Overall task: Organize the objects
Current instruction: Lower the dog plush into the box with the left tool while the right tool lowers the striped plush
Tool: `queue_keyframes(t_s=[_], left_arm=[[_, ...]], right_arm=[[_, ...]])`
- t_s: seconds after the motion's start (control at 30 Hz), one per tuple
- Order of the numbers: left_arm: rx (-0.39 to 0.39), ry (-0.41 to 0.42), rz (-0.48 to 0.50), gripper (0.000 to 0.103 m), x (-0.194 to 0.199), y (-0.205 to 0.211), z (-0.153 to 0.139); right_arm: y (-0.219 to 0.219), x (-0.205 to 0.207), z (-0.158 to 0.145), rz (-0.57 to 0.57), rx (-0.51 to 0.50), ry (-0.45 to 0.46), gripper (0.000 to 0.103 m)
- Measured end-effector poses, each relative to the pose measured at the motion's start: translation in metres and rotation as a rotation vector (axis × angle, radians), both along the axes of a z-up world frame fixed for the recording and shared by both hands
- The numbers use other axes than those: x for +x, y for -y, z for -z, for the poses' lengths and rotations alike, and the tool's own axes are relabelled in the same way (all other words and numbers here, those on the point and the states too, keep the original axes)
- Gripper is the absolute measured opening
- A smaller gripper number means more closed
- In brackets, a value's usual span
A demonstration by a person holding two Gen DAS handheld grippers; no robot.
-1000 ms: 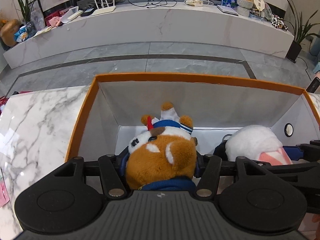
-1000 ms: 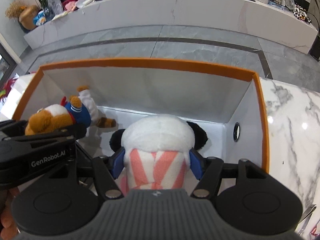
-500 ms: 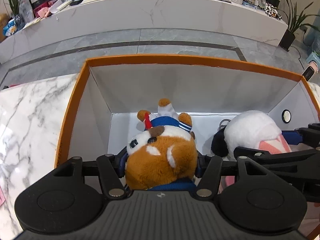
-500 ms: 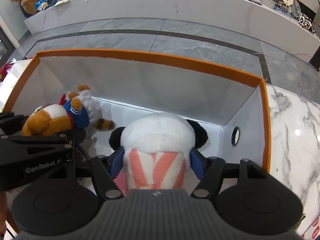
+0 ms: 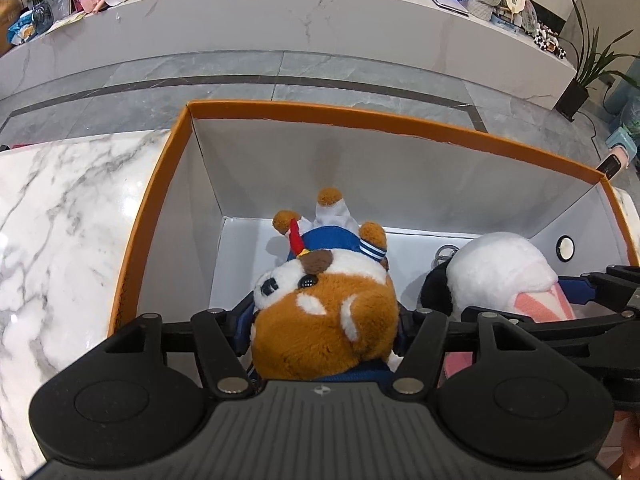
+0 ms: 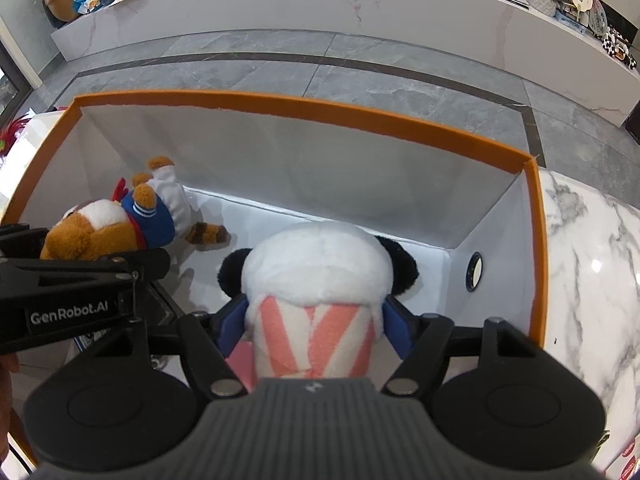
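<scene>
My left gripper [image 5: 325, 322] is shut on a brown and white plush dog in a blue sailor top [image 5: 326, 300]; it hangs head-first inside an orange-rimmed white box [image 5: 360, 118]. My right gripper [image 6: 316, 316] is shut on a white plush panda with black ears and a pink striped cloth [image 6: 320, 276], held inside the same box [image 6: 320, 114], to the right of the dog. The dog [image 6: 108, 224] and the left gripper body show at the left of the right wrist view. The panda [image 5: 502, 272] shows at the right of the left wrist view.
The box stands on a white marble table [image 5: 60, 216]; marble also shows on its right [image 6: 592, 264]. A round hole [image 6: 474, 272] is in the box's right wall. Beyond lies grey tiled floor [image 5: 280, 72] and a long white bench with clutter [image 5: 280, 8].
Both grippers have moved forward and down into the box with their toys. The box walls now fill more of both views.
</scene>
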State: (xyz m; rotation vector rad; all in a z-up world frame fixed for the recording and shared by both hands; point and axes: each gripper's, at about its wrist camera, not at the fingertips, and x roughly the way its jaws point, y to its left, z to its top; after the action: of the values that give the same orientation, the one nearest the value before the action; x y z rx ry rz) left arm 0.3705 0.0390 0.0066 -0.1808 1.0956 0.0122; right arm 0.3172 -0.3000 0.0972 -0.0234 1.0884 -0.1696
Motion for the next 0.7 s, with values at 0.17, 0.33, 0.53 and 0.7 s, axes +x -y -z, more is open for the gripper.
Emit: queue_keyframes(t_s=[0.17,0.33,0.53,0.7], left_arm=[[-0.029,-0.001,0.015,0.07,-0.001,-0.005,-0.004],[-0.008,0.017,0.038,0.069,-0.002,-0.005,-0.012],[0.001,0.05,0.056,0.07,-0.011,-0.001,-0.025],[0.028,0.004,0.089,0.07,-0.013,0.004,-0.015]], right_arm=[[0.0,-0.004,-0.003,-0.021,0.014,0.013,0.074],[-0.003,-0.009,-0.009,-0.046,0.002,0.025,0.075],[-0.009,-0.017,-0.021,-0.082,-0.001,0.052,0.076],[-0.018,-0.023,-0.022,-0.114,-0.047,0.056,0.078]])
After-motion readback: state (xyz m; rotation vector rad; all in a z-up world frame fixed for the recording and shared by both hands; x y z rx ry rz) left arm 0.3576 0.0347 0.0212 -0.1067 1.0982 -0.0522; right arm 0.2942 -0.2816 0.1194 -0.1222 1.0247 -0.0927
